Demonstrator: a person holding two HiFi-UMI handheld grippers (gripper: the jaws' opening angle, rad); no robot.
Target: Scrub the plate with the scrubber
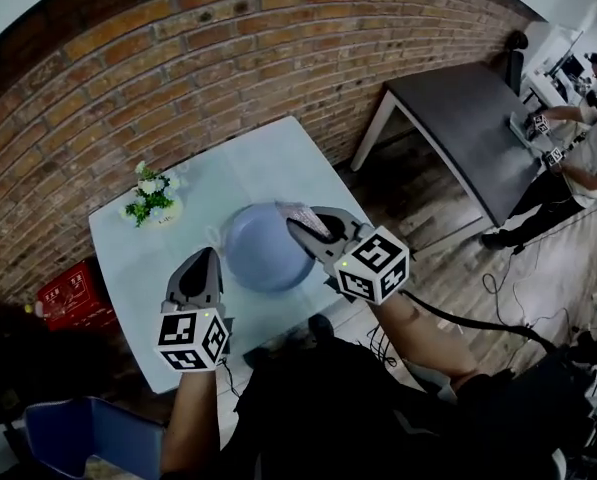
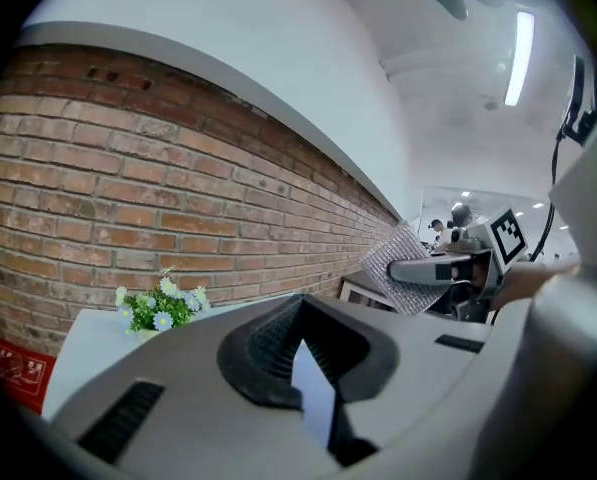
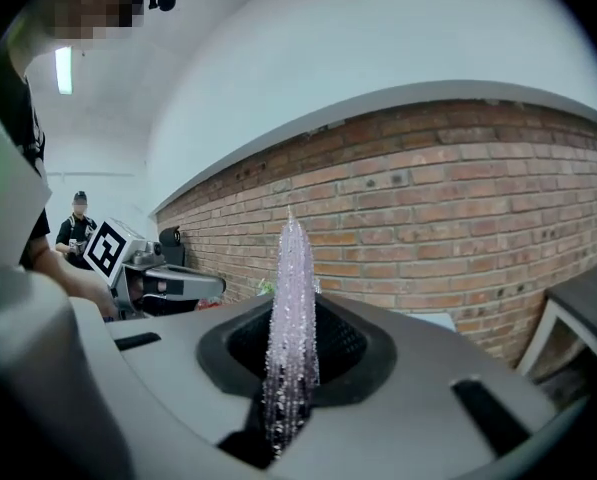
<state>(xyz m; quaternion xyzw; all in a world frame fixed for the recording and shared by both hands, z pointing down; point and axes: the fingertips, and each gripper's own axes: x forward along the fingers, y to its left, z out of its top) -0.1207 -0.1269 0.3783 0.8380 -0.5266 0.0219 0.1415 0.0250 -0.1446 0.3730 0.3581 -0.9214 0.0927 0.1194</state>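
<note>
A round pale blue plate (image 1: 263,253) lies on the small white table (image 1: 138,258). My right gripper (image 1: 303,226) hangs above the plate's right part, shut on a glittery silver-pink scrubber (image 1: 298,212). That scrubber (image 3: 292,298) stands up edge-on between its fingers, and in the left gripper view it (image 2: 396,266) shows as a flat mesh pad. My left gripper (image 1: 208,256) is raised to the left of the plate, apart from it. Its jaws (image 2: 298,313) are shut with nothing between them; only a pale surface shows through the slit behind the tips.
A small pot of white flowers (image 1: 150,196) stands at the table's far left by the brick wall. A red crate (image 1: 68,293) sits on the floor at left and a blue bin (image 1: 88,433) near me. A dark table (image 1: 468,128), cables (image 1: 508,288) and another person (image 1: 583,128) are at right.
</note>
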